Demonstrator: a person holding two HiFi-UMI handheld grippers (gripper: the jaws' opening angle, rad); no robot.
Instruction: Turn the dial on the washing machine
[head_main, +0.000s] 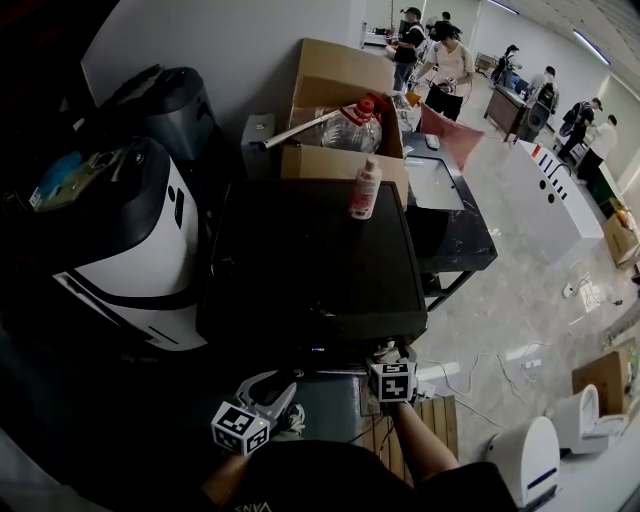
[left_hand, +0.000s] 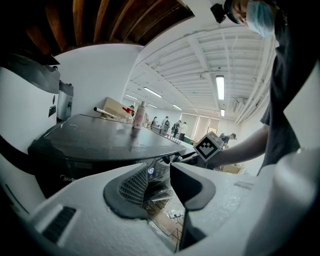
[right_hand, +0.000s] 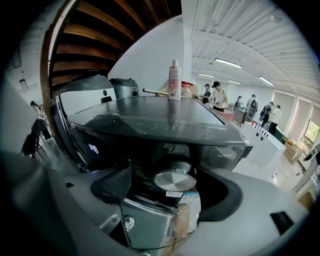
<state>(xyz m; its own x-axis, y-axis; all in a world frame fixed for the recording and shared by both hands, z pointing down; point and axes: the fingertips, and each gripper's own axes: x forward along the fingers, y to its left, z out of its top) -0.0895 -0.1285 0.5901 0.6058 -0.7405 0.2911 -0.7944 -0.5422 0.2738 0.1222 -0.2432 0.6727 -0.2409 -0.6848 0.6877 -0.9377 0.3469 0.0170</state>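
The black washing machine (head_main: 310, 270) stands in front of me, its glossy lid seen from above in the head view. Its round silver dial (right_hand: 175, 180) sits on the front panel under the lid's edge. My right gripper (right_hand: 167, 186) is open, with one jaw on either side of the dial; a gap shows on the left, and the right pad stands close to the rim. In the head view the right gripper (head_main: 383, 352) is at the machine's front edge. My left gripper (head_main: 272, 402) hangs lower left, open and empty, its pads (left_hand: 131, 187) apart.
A pink bottle (head_main: 365, 188) stands on the lid's far side. Behind it is a cardboard box (head_main: 340, 110) holding a clear jug. A white appliance (head_main: 130, 250) stands to the left. Cables (head_main: 500, 360) lie on the floor at right, and people stand at the back.
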